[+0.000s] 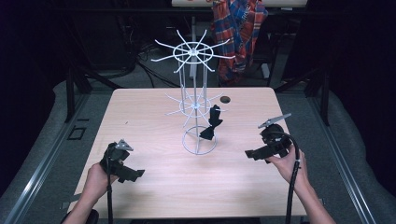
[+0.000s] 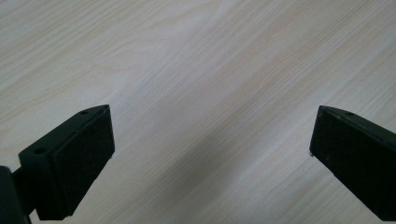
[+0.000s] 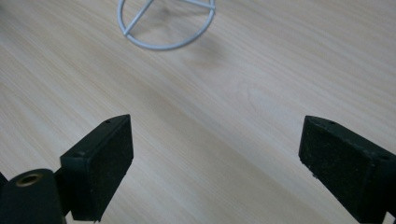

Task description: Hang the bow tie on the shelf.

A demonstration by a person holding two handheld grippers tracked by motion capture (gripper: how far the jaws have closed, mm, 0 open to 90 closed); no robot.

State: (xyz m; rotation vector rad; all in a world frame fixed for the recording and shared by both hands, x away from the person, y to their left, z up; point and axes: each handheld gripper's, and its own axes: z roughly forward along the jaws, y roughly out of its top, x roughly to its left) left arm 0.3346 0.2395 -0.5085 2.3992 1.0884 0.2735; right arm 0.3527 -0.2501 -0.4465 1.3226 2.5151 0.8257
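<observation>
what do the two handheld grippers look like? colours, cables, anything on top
Both are black. The left gripper and right gripper each carry a grey three-cornered plate on top and trail a black cable along the forearm. In the gripper views the jaws are blocky black wedges with matte flat pads and small screw holes. Forearms are bare; no sleeves or gloves visible.

So the count: one white wire rack [image 1: 195, 100] with two spoke tiers, one black bow [image 1: 212, 123] hanging on it, one wood table [image 1: 154, 140], two grippers, left [image 1: 132, 174] and right [image 1: 252, 154], plus one plaid shirt [image 1: 238, 32] far back.
</observation>
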